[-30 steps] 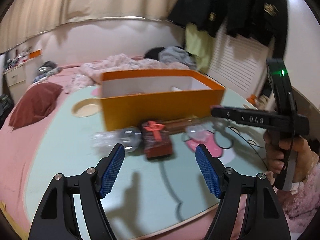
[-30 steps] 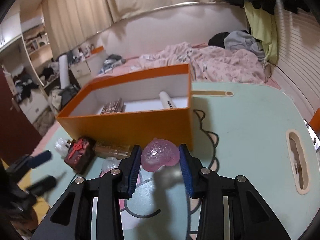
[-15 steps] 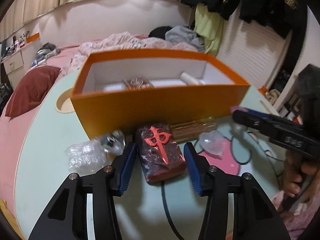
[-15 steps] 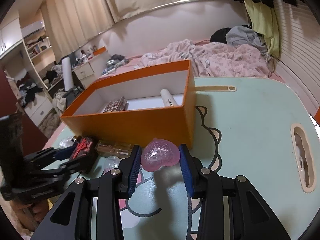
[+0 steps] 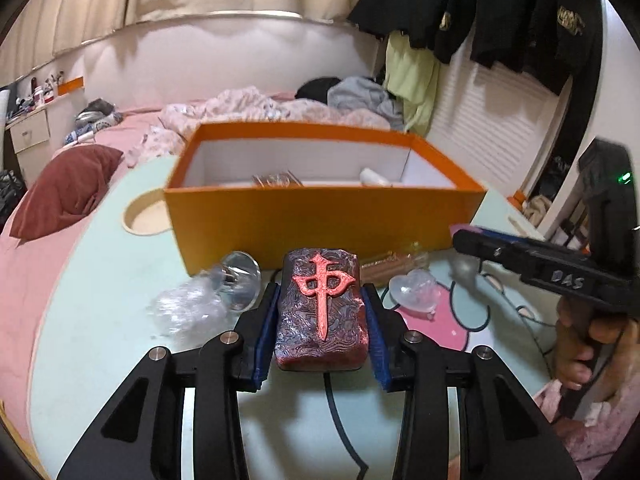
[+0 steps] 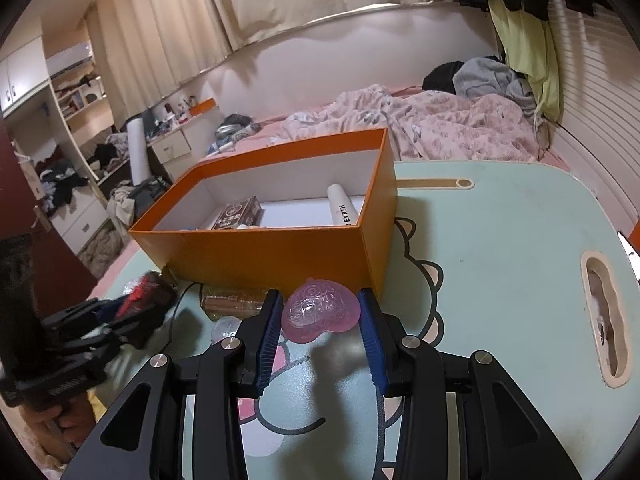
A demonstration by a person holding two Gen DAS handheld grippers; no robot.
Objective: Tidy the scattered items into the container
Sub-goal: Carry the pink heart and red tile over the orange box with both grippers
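My left gripper is shut on a dark red block with a red character, held just above the table in front of the orange box. My right gripper is shut on a pink heart-shaped piece, held near the orange box's right front corner. The box holds a brown packet and a white tube. On the table lie a clear heart, a brown wrapped bar, a clear gem and crumpled plastic wrap.
The mint table has a slot handle at right and a round cut-out at left. A bed with pink bedding lies behind. The right gripper also shows in the left wrist view.
My left gripper has closed on the dark red block and lifted it slightly. The right gripper has risen a little with the pink heart still held.
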